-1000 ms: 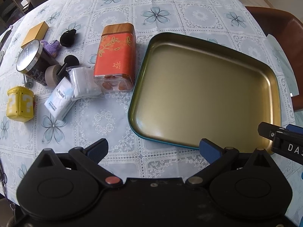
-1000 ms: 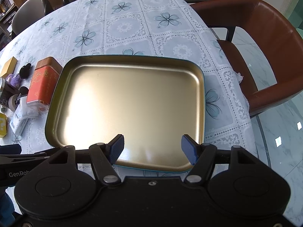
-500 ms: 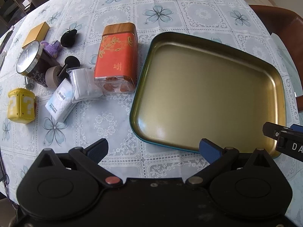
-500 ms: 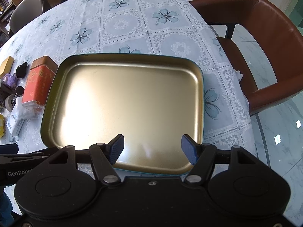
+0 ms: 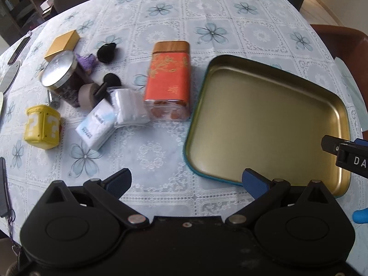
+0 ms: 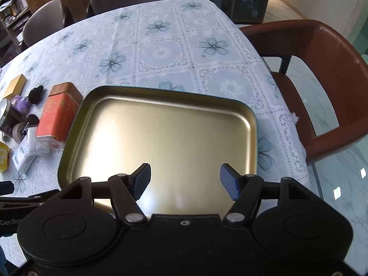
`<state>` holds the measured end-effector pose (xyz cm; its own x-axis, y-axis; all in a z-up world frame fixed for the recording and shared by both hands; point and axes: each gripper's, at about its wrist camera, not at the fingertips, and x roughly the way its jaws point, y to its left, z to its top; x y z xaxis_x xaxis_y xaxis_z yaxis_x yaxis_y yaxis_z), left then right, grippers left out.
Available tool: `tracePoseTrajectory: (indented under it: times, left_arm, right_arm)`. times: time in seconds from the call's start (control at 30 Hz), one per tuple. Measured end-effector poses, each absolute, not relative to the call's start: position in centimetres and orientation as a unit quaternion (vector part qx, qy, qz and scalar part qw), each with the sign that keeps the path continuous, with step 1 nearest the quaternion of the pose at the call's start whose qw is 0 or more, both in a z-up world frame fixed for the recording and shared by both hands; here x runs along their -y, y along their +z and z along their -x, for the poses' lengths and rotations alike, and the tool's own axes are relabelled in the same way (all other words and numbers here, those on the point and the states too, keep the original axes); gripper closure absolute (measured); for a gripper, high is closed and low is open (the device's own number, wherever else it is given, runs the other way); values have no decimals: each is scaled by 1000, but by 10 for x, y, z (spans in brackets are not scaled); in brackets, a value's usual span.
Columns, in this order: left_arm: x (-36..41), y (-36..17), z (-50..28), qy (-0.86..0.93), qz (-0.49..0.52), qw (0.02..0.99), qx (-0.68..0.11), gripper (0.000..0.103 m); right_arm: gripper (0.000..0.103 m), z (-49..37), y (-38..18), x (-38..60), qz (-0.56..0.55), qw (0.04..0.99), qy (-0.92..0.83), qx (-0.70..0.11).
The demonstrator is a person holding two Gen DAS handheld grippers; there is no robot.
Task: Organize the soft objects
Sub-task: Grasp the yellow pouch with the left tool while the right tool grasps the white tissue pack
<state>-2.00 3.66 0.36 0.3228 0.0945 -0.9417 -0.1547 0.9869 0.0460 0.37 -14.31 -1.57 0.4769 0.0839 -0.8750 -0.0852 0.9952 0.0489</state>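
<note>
An empty gold tray [image 5: 271, 96] with a teal rim lies on the flowered tablecloth; it also shows in the right wrist view [image 6: 161, 115]. Left of it lie a yellow question-mark plush cube [image 5: 42, 126], two tissue packs [image 5: 97, 127] [image 5: 128, 108], a purple plush [image 5: 86, 61] and a black soft thing [image 5: 106, 52]. My left gripper [image 5: 186, 180] is open and empty above the cloth, near the tray's near-left corner. My right gripper [image 6: 185, 179] is open and empty over the tray's near edge.
An orange tin [image 5: 169, 80] lies beside the tray. A lidded dark jar [image 5: 59, 73], a tape roll [image 5: 86, 94] and a gold box [image 5: 62, 44] stand further left. A phone [image 5: 3, 188] lies at the left edge. A brown chair [image 6: 322, 80] stands right of the table.
My left gripper has swung left, so the clutter sits nearer the view's centre. My right gripper has tilted up and shifted a little; both stay open.
</note>
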Motion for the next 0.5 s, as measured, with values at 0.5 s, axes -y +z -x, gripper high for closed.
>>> tracePoseTrajectory:
  times: [0.5]
  left_arm:
    - [-202, 3, 59, 154, 97, 808, -561, 0]
  right_arm:
    - [41, 8, -14, -4, 82, 833, 159, -524]
